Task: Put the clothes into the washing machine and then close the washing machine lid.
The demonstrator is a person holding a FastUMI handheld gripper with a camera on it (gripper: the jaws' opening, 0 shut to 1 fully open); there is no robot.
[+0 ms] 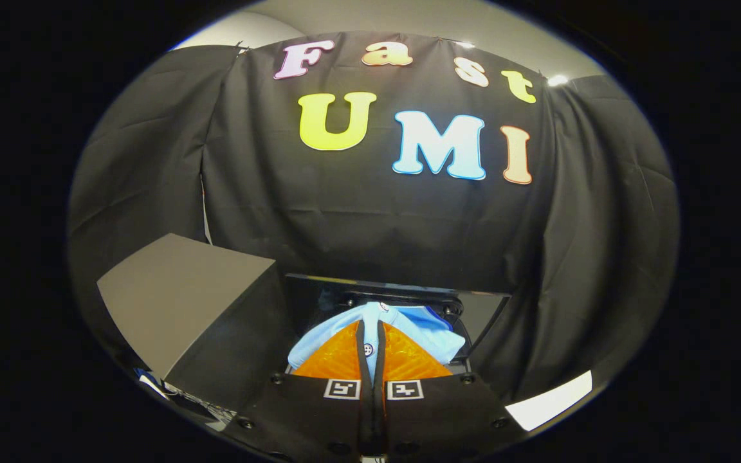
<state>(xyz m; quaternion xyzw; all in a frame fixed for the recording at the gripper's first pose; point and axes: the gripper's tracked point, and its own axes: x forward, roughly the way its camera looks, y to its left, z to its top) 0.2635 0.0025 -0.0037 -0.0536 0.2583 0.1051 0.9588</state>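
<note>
Jaws: the gripper [370,350] has its jaws drawn nearly together, clamped on a fold of the light blue garment [402,325], which hangs between them and spills just beyond the tips.
Garment: held aloft, bunched, a small button showing in the narrow gap between the jaws.
Washing machine: the dark opening [473,308] just beyond the jaws is probably the drum mouth, though the view is too dim to be sure.
Grey box: a grey box [184,302] stands to the left of the jaws.
Step in hand: carrying the cloth to the opening.
Doing it well: keep the clamp firm, lower until the loose ends are inside the rim, then release.
</note>
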